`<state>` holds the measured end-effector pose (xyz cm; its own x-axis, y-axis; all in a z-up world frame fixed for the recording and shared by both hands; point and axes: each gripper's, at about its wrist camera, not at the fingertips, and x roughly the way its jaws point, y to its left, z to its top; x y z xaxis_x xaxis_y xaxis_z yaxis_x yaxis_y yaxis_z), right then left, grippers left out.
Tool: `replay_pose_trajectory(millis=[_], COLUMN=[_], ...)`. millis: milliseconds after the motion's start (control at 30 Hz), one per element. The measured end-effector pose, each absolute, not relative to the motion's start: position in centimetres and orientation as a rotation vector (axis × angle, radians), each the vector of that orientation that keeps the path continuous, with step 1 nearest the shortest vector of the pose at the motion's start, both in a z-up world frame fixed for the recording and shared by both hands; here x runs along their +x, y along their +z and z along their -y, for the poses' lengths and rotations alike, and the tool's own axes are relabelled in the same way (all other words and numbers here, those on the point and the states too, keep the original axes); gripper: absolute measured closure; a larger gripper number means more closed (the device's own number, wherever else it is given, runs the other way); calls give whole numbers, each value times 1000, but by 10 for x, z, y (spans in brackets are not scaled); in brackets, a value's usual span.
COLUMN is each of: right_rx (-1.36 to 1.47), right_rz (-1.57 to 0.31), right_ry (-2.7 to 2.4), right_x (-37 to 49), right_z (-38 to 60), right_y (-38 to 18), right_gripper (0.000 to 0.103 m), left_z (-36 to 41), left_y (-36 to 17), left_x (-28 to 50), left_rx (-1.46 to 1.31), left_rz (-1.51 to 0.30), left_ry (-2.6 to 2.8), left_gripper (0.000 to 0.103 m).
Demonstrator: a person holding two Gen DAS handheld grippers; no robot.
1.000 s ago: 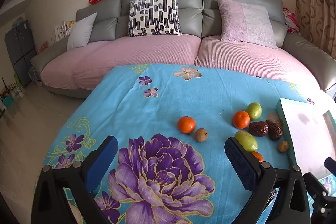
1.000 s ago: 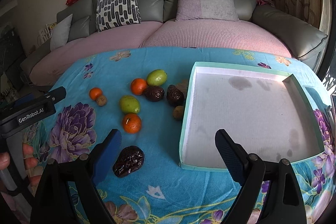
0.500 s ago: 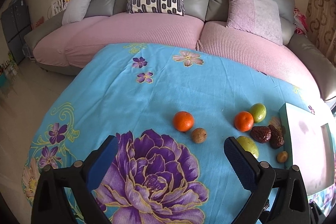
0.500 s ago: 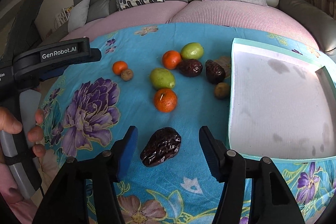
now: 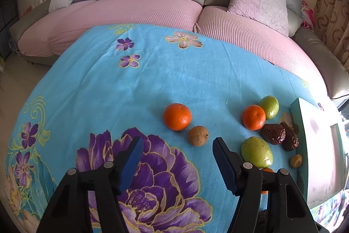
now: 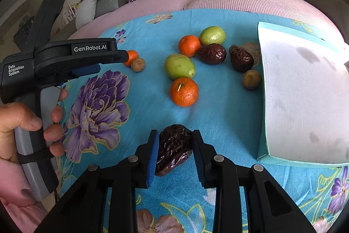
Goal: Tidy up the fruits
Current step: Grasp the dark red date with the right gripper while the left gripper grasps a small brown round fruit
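Observation:
My right gripper (image 6: 174,133) is shut on a dark wrinkled date (image 6: 174,145) that rests on the blue floral cloth, with a pad pressed to each of its sides. Just beyond it lie an orange (image 6: 184,92), a green fruit (image 6: 179,66), two more dates (image 6: 212,54), another orange (image 6: 189,45) and a small brown fruit (image 6: 251,79). The white tray (image 6: 305,91) with a teal rim sits to the right and holds nothing. My left gripper (image 5: 177,145) hovers open, with nothing between its fingers, just short of an orange (image 5: 177,116) and a small brown fruit (image 5: 198,135).
A hand (image 6: 21,123) holds the left gripper's handle at the table's left side. A pink and grey sofa (image 5: 141,12) with cushions curves behind the table. The tray (image 5: 316,145) reaches the table's right edge.
The right gripper moved forward and down and closed its fingers onto the date. The left gripper moved forward toward the lone orange and its fingers narrowed.

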<state>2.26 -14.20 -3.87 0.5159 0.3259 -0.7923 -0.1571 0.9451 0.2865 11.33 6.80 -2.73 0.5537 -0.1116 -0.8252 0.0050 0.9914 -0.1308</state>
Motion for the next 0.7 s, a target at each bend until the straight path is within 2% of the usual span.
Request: replay_pose_trajectory(millis=[133, 367, 467, 700], right_rx=[199, 221, 219, 229], right_rz=[-952, -910, -903, -850], right_ry=[287, 262, 260, 231], right_x=[24, 26, 27, 23], right_z=[148, 164, 167, 180], right_y=[-33, -24, -23, -11], right_gripper=[71, 71, 71, 71], left_z=[-60, -51, -48, -47], left_y=[-37, -52, -54, -50], left_x=[122, 132, 134, 132], left_rx=[-125, -135, -146, -136], left_rz=[-1007, -1041, -1039, -1021], left_ry=[-94, -123, -141, -139], left_gripper=[45, 75, 80, 80])
